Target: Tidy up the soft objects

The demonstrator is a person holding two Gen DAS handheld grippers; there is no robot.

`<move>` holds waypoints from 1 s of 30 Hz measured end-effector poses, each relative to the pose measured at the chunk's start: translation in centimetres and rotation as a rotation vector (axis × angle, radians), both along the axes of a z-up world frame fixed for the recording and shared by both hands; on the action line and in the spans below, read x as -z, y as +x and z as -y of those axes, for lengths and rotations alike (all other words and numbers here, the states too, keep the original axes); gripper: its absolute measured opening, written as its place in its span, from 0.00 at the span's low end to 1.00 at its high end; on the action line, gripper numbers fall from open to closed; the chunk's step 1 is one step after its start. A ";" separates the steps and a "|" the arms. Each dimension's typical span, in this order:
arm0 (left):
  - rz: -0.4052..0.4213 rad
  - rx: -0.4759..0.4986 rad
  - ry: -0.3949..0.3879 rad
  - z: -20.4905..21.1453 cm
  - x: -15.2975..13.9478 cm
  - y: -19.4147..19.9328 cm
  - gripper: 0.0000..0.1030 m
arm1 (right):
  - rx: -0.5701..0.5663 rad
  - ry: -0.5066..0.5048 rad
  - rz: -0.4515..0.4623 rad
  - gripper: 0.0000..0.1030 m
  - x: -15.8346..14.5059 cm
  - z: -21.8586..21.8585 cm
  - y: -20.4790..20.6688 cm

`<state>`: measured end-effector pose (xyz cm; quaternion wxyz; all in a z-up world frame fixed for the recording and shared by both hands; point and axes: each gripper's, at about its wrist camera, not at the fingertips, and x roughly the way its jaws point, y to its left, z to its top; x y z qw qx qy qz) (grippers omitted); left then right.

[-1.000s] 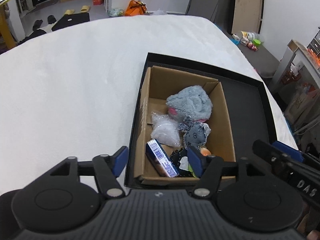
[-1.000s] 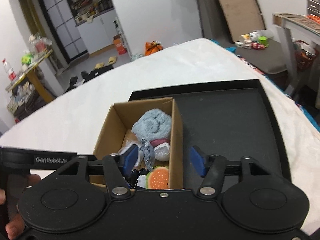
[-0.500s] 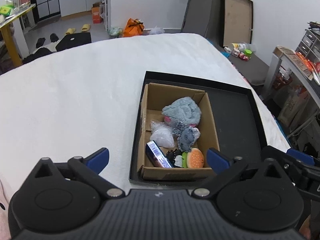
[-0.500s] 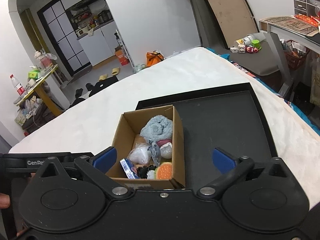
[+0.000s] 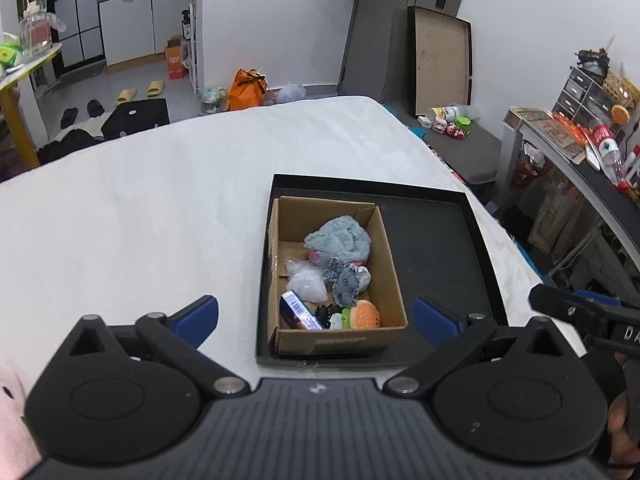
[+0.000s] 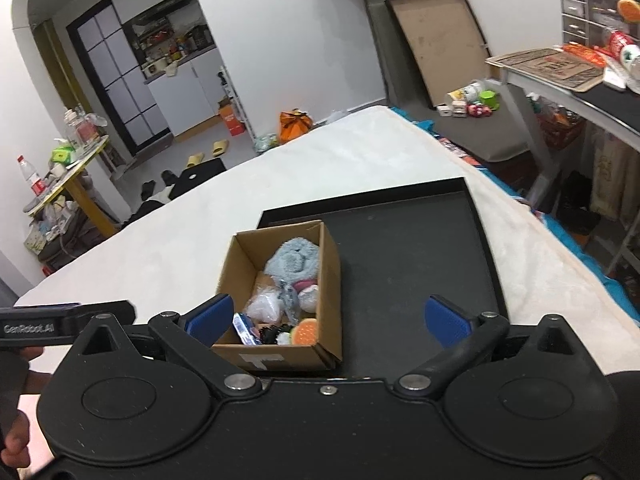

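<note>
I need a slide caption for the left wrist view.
Open left gripper above a cardboard box of soft toys in a black tray.

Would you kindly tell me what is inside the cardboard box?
The cardboard box holds a grey plush, clear bag, burger toy and barcoded packet. Whatever lies beneath them is covered.

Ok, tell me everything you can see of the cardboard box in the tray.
The cardboard box is plain brown corrugated card, open-topped, with its short flaps standing up. It sits upright in the left part of the black tray, close to the tray's left wall. A pale label shows on its near wall. Inside lie a grey-blue plush toy at the far end, a clear plastic bag, a small grey toy, a burger toy and a blue packet. Neither gripper touches it.
</note>
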<state>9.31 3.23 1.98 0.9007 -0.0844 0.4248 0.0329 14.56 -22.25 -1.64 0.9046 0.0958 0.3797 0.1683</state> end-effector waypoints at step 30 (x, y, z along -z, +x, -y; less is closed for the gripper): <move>0.100 0.016 0.041 0.7 -4.2 -7.6 1.00 | -0.023 -0.041 0.047 1.00 -3.4 1.2 -5.7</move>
